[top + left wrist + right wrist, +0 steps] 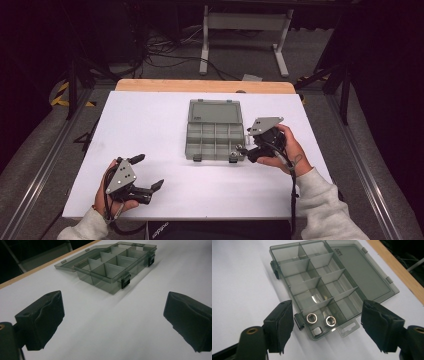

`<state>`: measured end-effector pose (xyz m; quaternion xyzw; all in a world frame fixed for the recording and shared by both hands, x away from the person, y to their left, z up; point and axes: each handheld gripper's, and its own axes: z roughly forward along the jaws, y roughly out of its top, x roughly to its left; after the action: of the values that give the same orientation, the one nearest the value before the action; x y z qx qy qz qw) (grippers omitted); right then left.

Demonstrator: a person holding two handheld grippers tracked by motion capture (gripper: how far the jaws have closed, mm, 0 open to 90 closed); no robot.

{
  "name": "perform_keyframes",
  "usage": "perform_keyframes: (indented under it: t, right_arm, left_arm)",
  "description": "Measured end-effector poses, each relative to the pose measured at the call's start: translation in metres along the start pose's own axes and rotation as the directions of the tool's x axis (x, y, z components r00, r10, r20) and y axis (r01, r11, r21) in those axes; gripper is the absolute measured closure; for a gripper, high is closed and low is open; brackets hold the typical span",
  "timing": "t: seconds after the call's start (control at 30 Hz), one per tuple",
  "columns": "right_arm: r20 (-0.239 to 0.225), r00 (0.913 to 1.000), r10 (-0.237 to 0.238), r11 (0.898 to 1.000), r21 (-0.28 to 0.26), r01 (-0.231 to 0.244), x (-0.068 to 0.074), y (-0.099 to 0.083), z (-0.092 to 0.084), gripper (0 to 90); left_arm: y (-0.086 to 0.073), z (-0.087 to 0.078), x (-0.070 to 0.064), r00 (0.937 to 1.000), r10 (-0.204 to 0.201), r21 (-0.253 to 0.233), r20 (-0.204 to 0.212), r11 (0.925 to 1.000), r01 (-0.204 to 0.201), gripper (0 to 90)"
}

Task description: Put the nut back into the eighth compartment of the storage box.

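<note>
Left gripper (149,172): black body, grey three-cornered plate with dark screw dots on top, black cable looped at wrist. Right gripper (245,148): same black build, matching grey plate, black cable trailed along forearm. Jaw pads (380,327) seen as black, ridged foam; brass-coloured inserts set in jaw bases. Light grey sweatshirt sleeves (327,207) worn, ribbed cuffs.

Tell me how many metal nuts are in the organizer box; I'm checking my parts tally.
3, all in one corner compartment of the organizer box, nearest the right gripper: nut, nut, nut against the end wall. Other compartments look empty.
</note>
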<state>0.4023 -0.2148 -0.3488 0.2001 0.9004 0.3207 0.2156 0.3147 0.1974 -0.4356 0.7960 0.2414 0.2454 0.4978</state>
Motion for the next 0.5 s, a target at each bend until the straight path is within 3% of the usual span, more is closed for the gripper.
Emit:
perform_keyframes:
  t: [0.27,0.5]
  right_arm:
    - [0.034,0.9986,0.040,0.995,-0.090,-0.037,0.003,-0.013,-0.005,18.5]
    - [0.047,0.9982,0.038,0.988,-0.151,-0.031,0.011,-0.023,-0.008,13.9]
  left_arm:
    - [0.000,0.000,0.000,1.0000,-0.003,0.000,-0.001,1.0000,0.003,3.8]
    - [0.000,0.001,-0.001,1.0000,-0.002,0.004,0.001,1.0000,0.002,3.8]
